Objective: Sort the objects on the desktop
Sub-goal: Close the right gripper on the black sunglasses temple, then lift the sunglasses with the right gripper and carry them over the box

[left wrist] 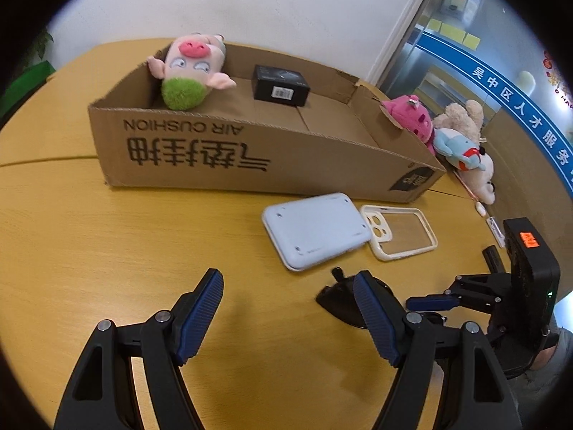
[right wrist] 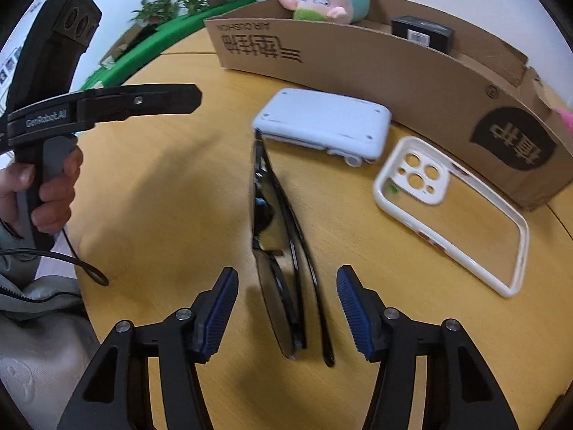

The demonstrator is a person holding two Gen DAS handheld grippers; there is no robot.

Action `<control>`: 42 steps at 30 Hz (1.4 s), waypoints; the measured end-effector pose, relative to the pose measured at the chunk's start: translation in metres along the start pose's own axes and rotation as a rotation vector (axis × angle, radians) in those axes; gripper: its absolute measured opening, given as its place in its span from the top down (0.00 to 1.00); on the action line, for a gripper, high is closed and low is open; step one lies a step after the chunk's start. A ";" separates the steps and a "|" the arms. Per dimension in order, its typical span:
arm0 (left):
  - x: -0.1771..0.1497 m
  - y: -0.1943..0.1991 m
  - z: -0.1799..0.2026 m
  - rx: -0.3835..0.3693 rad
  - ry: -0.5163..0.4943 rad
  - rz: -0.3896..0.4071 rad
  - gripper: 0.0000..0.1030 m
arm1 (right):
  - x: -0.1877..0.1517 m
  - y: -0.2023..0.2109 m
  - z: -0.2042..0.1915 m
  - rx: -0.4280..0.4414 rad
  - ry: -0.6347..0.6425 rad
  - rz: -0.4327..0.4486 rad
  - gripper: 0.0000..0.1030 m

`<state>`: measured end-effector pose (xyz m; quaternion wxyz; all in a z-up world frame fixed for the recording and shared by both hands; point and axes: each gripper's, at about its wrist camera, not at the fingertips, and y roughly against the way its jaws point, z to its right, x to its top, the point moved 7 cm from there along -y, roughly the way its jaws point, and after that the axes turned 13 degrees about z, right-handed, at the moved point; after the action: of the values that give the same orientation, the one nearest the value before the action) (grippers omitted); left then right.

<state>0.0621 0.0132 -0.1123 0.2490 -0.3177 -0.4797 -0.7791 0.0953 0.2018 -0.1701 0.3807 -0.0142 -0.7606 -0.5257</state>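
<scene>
Two items are already lodged in the cardboard box [left wrist: 232, 157] at the far side of the bench [left wrist: 107, 243]: a pig plush [left wrist: 189, 68] at its left end and a black carton [left wrist: 281, 87] further right. Left on the bench, near the box, are a pale blue device [right wrist: 322, 125], a white phone case [right wrist: 451, 211] and black sunglasses [right wrist: 279, 251]. The sunglasses lie between the parted fingers of the right hand-held gripper [right wrist: 286, 311], ungripped. The left hand-held gripper [left wrist: 286, 319] is spread apart and holds nothing. Sorting is judged under halfway.

Sunglasses [left wrist: 343, 299] mostly hidden behind left tongs [left wrist: 292, 317].
</scene>
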 end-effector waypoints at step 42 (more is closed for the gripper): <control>0.037 -0.016 0.067 -0.214 0.021 -0.061 0.76 | 0.078 0.015 -0.036 0.340 -0.321 0.257 0.80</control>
<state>0.0432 0.0771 -0.0722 0.1947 -0.3195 -0.4007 -0.8363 0.0662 0.1497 -0.1065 0.3159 -0.1294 -0.8806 -0.3286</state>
